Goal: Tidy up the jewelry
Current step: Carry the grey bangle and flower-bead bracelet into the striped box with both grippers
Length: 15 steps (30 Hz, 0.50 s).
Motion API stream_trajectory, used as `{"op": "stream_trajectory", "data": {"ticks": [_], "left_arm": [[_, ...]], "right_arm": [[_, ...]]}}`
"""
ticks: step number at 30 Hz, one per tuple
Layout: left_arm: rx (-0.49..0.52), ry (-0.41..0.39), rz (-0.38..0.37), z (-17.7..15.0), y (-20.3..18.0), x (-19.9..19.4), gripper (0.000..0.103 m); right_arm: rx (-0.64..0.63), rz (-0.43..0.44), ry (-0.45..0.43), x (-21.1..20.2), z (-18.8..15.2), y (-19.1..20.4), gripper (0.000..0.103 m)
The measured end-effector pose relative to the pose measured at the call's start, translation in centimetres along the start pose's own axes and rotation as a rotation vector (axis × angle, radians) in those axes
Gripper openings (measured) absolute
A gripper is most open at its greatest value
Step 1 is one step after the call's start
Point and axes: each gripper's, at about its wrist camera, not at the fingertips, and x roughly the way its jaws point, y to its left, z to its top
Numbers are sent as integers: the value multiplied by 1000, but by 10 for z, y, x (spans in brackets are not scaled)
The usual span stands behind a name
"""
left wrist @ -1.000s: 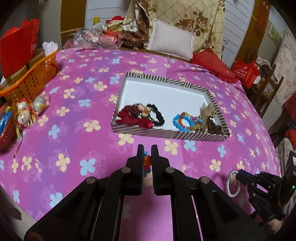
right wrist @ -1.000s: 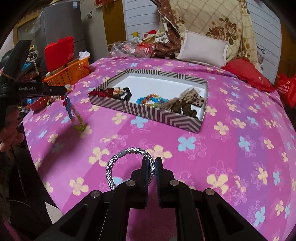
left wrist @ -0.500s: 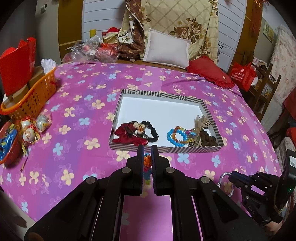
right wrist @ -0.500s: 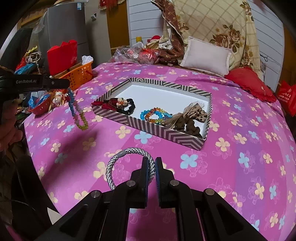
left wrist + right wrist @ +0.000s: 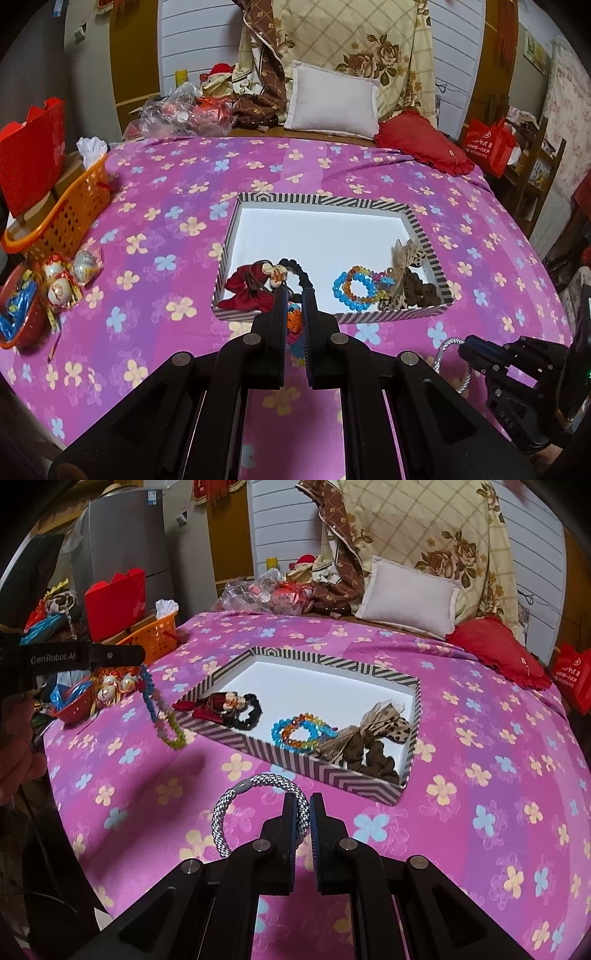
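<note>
A striped box [image 5: 321, 199] [image 5: 291, 764] lies open on the pink flowered bed. It holds a red bow with black hair ties [image 5: 255, 286], a blue bead bracelet [image 5: 352, 286] [image 5: 301, 731] and brown scrunchies [image 5: 373, 755]. My left gripper [image 5: 294, 297] is shut on a colourful bead string [image 5: 294, 321], which hangs from it above the bed left of the box in the right wrist view [image 5: 162, 716]. My right gripper [image 5: 300, 799] is shut on a silver braided bracelet [image 5: 247, 806], held above the bed in front of the box; it also shows in the left wrist view [image 5: 448, 356].
An orange basket [image 5: 70, 214] and a red bowl [image 5: 16, 314] with small figurines [image 5: 61, 284] stand at the bed's left edge. A white pillow [image 5: 334, 99], a red cushion [image 5: 421, 146] and plastic bags [image 5: 188, 112] lie at the far end.
Both grippers have risen and moved toward the box with their bracelets; the box now sits closer under the left gripper's fingertips.
</note>
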Motion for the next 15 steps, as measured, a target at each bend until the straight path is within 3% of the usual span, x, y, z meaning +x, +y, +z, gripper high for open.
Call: {"op": "stream_trajectory", "data": {"ticks": [15], "left_arm": [[18,-16,38,29,-4,16,6]], "right_arm": [[7,-13,-26,11,37,-11,6]]}}
